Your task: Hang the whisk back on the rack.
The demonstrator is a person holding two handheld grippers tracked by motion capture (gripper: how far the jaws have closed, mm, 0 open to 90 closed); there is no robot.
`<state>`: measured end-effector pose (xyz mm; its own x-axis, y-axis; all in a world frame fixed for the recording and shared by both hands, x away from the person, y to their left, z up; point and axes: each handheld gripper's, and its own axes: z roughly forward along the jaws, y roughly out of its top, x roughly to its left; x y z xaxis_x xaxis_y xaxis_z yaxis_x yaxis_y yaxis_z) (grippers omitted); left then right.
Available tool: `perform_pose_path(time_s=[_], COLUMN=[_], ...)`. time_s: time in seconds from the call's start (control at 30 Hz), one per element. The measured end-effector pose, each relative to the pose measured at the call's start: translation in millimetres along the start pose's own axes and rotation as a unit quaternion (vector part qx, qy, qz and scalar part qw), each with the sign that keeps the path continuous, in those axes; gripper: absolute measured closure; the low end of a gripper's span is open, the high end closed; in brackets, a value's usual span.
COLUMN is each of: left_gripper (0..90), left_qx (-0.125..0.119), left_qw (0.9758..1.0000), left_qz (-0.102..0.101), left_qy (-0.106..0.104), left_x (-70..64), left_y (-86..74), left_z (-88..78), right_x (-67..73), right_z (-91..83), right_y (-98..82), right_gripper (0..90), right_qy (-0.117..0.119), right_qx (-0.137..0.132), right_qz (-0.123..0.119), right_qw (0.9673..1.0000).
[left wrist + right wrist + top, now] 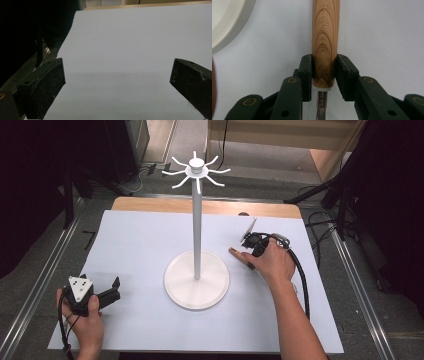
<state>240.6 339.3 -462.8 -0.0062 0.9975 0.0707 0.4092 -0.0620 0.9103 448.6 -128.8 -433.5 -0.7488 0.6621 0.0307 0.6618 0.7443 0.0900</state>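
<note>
Handle (325, 37) — between right jaws, clamped

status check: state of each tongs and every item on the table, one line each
left tongs: open, nothing between the jaws, low over the white sheet.
right tongs: shut on the wooden handle, close to the sheet.
wooden handle: lying flat, metal shank at the tongs end, tool head out of sight.
white stand: upright on its round base, hooks bare.

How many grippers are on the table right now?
2. The left gripper sits open near the table's front left corner; the right gripper, right of the white stand, is shut on a wooden handle.
</note>
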Motion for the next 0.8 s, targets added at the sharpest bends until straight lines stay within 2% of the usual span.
perform_pose_path(time_s=[0.17,0.37,0.47,0.63,0.8], left_gripper=[0.3,0.5,0.5,0.5,0.5], left_qx=[0.004,0.005,0.005,0.005,0.009], left_qw=[1.0000,1.0000,1.0000,1.0000,0.9999], left_qz=[0.004,0.005,0.006,0.006,0.007], left_qy=[0.001,0.002,0.002,0.002,0.004], left_x=[-0.6,-0.9,-1.0,-1.0,-1.7], left_y=[0.2,0.2,0.2,0.3,0.4], left_z=[0.4,0.5,0.7,1.0,1.4], right_x=[0.6,3.0,2.1,0.5,0.9], right_z=[1.3,5.3,8.3,8.7,8.6], right_y=[3.6,5.2,5.8,8.3,8.8], right_gripper=[70.1,70.0,69.9,69.7,70.1], right_qy=[-0.002,-0.011,-0.007,-0.003,-0.003], right_qx=[0.011,0.016,0.020,0.029,0.031], right_qz=[0.002,-0.007,-0.004,-0.015,-0.008], right_qw=[0.9999,0.9998,0.9998,0.9995,0.9995])
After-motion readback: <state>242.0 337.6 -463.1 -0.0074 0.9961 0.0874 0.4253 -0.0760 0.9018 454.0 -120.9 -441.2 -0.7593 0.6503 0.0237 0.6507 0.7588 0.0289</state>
